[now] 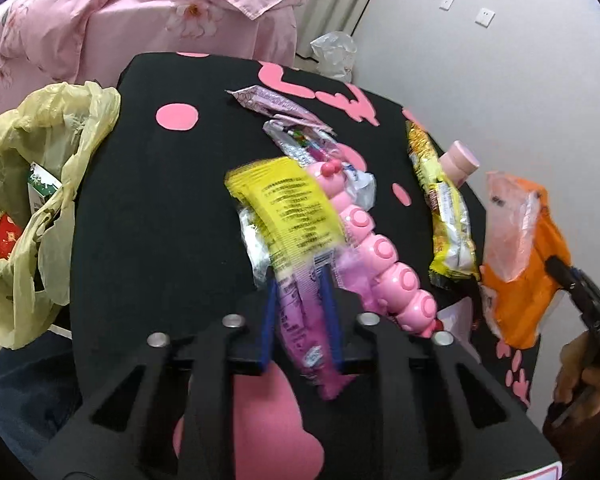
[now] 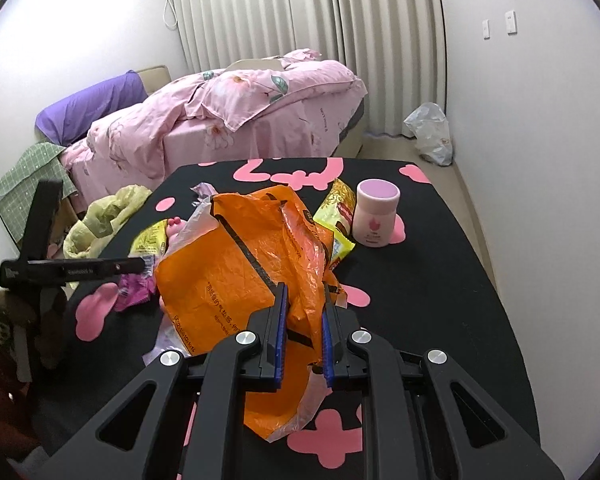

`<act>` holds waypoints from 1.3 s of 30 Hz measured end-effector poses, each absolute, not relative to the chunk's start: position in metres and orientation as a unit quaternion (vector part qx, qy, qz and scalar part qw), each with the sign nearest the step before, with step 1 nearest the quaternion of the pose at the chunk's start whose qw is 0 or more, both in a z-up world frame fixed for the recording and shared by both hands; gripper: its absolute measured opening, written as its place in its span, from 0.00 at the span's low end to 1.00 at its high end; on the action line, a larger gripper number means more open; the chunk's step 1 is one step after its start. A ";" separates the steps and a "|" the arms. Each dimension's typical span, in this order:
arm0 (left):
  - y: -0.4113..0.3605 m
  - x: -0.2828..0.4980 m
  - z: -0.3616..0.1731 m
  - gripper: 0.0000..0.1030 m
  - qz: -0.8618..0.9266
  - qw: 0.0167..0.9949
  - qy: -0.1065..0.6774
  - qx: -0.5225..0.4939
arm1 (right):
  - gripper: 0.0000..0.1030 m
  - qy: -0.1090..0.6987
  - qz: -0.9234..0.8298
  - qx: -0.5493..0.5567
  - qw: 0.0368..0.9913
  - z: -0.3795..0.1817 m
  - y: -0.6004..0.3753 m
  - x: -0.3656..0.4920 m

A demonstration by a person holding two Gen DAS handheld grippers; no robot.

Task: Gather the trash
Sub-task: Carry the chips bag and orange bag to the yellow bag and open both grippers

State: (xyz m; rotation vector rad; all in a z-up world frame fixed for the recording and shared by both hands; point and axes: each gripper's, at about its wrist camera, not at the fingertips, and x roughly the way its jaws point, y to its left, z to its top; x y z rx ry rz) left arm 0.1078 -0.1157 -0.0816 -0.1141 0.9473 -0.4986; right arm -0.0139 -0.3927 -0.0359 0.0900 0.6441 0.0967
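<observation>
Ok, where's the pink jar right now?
The pink jar stands upright at the table's far right in the right wrist view, beside the yellow wrapper, just beyond the orange bag.

White walls [image 2: 520,92], pleated curtains [image 2: 308,12], bed [image 2: 240,120] under pink bedding.

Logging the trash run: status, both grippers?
Left gripper shut on a purple-and-yellow wrapper. Right gripper shut on the orange bag. Pink toy lies against the wrapper.

A home bedroom: unmade bed [image 2: 236,120], pleated curtains [image 2: 308,12].
</observation>
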 end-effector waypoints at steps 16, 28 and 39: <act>-0.014 0.088 0.008 0.05 -0.185 0.924 0.321 -0.092 | 0.15 0.261 0.122 -0.041 0.957 0.026 -0.322 0.035; 0.128 0.116 0.007 0.05 -0.051 0.941 0.279 -0.186 | 0.15 0.268 0.268 -0.119 0.918 0.037 -0.159 0.169; 0.128 0.178 -0.043 0.05 -0.087 0.915 0.354 -0.171 | 0.15 0.387 0.351 -0.093 0.848 -0.040 -0.031 0.276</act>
